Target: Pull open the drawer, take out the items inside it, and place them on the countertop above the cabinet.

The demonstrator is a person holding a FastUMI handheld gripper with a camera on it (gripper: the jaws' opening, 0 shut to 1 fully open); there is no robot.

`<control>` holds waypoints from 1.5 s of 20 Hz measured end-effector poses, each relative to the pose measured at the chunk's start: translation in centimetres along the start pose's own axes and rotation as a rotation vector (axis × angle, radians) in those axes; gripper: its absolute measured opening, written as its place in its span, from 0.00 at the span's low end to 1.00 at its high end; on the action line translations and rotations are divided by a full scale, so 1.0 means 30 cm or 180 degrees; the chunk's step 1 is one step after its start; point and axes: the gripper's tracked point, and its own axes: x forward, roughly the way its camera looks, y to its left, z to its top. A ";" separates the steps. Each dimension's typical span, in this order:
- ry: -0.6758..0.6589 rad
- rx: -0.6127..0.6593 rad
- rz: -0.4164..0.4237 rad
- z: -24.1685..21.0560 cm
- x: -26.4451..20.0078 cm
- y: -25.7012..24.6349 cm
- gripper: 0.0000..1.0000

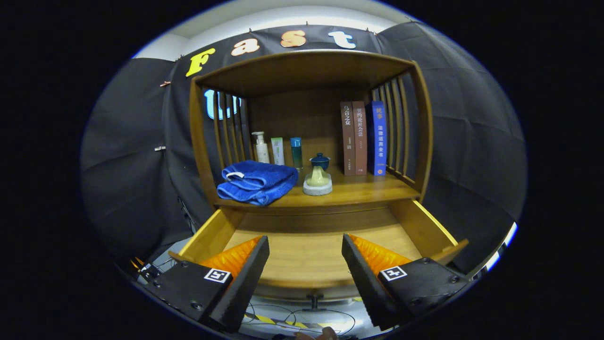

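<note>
From the gripper view, the gripper [306, 264] hangs in the lower middle of the frame with its fingers spread wide and nothing between them but the bare wooden floor of the drawer [306, 250]. The drawer stands pulled out toward the fingers, its long axis running left to right across the lower half of the frame, its open mouth facing up. Its left wall [207, 233] and right wall [427, 226] splay outward to either side of the fingers, and its front edge [302, 283] passes just behind the fingertips, with its knob [314, 298] showing below between them. The drawer floor seen between the fingers is plain wood, open room from wall to wall.

Above the drawer, at mid-frame, the countertop [358, 191] carries the items. A folded blue towel [257, 182] lies at its left front, overhanging the front edge slightly, its folds pointing toward the right. Just right of it sits a small lidded cup on a pale round base [317, 178], upright, near the front edge and well beyond the fingers. Behind them stand a pump bottle [260, 147], a pale tube [277, 151] and a blue-green bottle [296, 152] in a row. Three books [363, 138] stand upright at the right rear, against the slatted side [394, 127]. The counter's right front stays bare wood. A roof board [302, 66] closes the shelf overhead.
</note>
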 end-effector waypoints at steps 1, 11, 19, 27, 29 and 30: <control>-0.0054 -0.0012 -0.0043 -0.042 -0.034 -0.014 0.99; -0.0135 0.0172 -0.0077 -0.324 -0.019 -0.061 0.98; -0.0030 0.0116 -0.0151 -0.348 0.040 -0.079 0.98; -0.0053 0.0193 -0.0152 -0.300 0.168 -0.081 0.98; -0.0075 0.0212 -0.0147 -0.273 0.223 -0.081 0.98; -0.0120 0.0197 -0.0149 -0.249 0.248 -0.084 0.98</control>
